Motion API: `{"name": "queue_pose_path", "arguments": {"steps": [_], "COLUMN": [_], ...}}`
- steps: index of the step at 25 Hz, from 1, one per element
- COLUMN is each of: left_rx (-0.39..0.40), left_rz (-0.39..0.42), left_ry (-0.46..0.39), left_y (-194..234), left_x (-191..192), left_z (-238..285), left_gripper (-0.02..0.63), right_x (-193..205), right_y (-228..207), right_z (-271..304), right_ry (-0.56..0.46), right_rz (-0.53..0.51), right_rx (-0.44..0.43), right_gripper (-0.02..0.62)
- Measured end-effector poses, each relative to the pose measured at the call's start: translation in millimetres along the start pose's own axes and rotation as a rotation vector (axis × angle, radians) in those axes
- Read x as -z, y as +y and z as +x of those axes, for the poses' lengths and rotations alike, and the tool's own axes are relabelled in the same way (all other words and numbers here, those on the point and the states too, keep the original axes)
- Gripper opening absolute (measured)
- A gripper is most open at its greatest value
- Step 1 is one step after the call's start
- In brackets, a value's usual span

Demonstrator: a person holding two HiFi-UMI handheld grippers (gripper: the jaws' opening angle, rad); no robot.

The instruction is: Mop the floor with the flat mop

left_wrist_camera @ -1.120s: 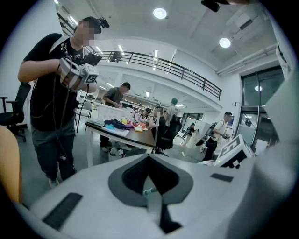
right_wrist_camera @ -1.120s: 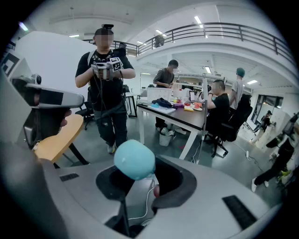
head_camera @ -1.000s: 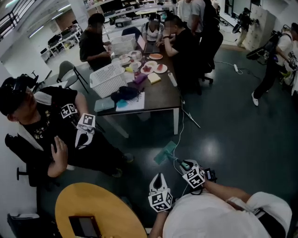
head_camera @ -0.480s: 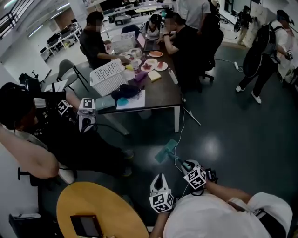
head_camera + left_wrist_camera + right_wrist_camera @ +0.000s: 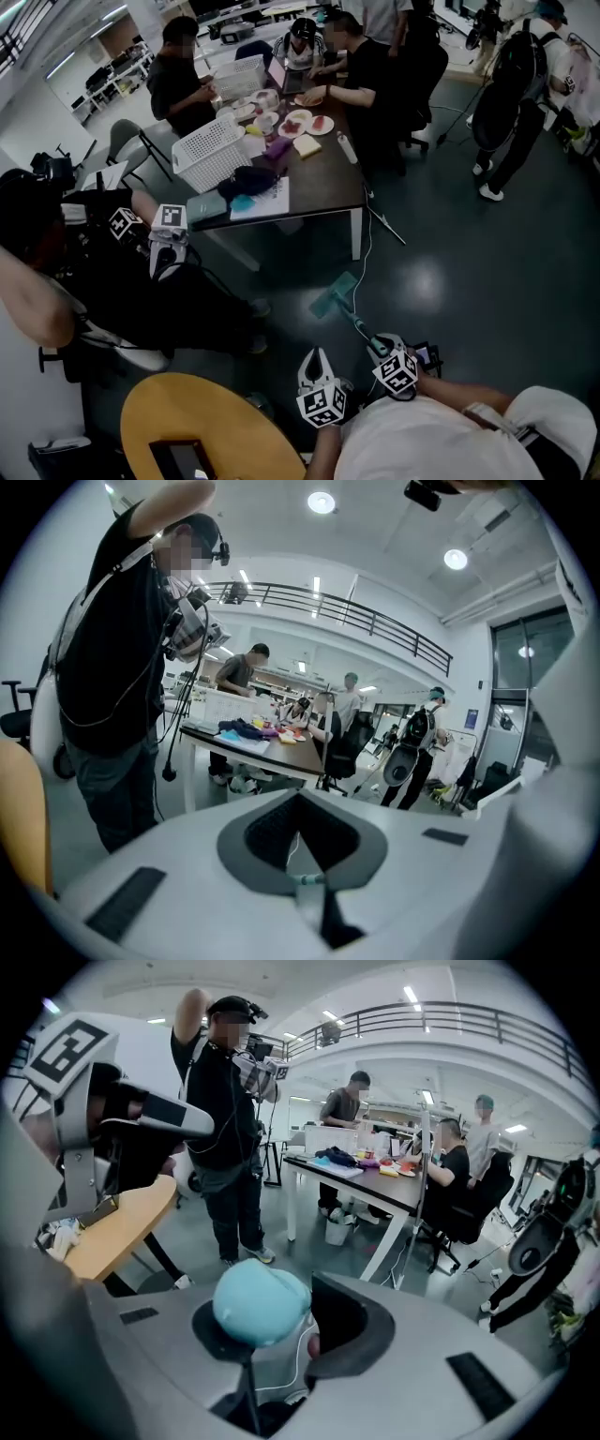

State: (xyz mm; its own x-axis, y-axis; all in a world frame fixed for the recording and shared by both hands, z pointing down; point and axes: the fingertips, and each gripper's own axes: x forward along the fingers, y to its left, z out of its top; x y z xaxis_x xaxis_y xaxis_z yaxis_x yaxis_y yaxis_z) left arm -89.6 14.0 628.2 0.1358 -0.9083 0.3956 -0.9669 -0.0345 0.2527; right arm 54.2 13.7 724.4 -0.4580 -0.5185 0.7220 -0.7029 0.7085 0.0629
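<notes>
**Mop: head eased forward on floor**

Mop [image 5: 335, 295] head lies on the floor, seemingly a little nearer the desk [image 5: 323, 183] leg than a second ago, so a stroke is likely under way. Right tool [image 5: 380, 347] clamps the mop's teal end. Left tool [image 5: 319, 364] is pinched narrow and empty. Writing: none legible, only square markers.

View has tipped: table [image 5: 319, 187] and mop pad [image 5: 335, 293] sit higher in frame. My right gripper [image 5: 382, 349], clamped on handle [image 5: 361, 328], has dropped back toward me. Bystander at left [image 5: 56, 272] has turned away, arm now raised. Backpack wearer [image 5: 514, 94] has walked in from right edge, nearer table.
</notes>
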Motion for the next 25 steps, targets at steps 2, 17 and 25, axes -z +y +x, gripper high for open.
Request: {"name": "queue_pose_path", "arguments": {"steps": [2, 17, 25], "left_rx": [0.001, -0.107, -0.110], "left_rz": [0.000, -0.071, -0.080], "left_ry": [-0.002, 0.027, 0.018], "left_y": [0.0, 25.3, 27.5], "left_x": [-2.3, -2.8, -2.1], "left_z": [5.9, -2.1, -2.4], "left_gripper": [0.005, 0.005, 0.005], "right_x": [-9.8, -127.8, -121.8], "right_y": [-1.0, -49.6, -55.4], "right_z": [15.3, 199.6, 169.5], "right_ry": [-0.024, -0.088, -0.049], "right_rz": [0.001, -0.053, -0.060], "right_rx": [0.006, 0.050, 0.041], "right_gripper": [0.115, 0.114, 0.114]}}
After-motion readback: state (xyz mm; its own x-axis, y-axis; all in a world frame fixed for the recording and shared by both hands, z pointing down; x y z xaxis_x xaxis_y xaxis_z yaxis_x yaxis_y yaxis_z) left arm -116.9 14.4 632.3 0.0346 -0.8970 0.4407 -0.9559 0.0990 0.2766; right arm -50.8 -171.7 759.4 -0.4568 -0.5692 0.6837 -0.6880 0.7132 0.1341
